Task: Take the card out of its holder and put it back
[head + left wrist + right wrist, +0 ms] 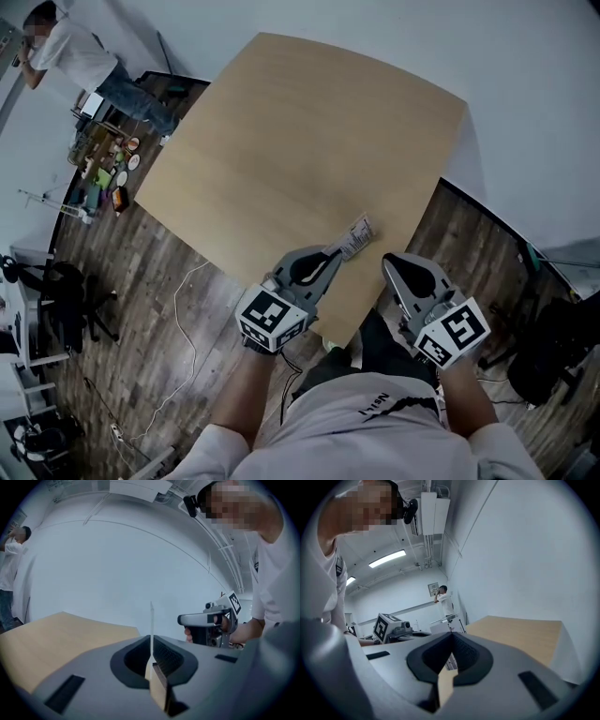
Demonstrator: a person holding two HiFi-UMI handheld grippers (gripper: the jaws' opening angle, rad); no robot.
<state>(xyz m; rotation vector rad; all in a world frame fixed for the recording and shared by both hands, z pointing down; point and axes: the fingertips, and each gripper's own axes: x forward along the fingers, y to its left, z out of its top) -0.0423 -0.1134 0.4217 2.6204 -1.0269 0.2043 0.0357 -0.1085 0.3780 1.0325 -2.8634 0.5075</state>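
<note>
Wooden table (300, 141) below, left gripper (338, 251) is clamping the card (357, 234): printed face from the head view, thin edge in its own. Right gripper (388, 261) is holding its jaws together, empty.

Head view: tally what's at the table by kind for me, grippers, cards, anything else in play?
Grippers: 2, the left gripper shut on the card, the right gripper shut on nothing.
Card: 1; a separate holder cannot be made out.
Table: 1.
Total: 4.
</note>
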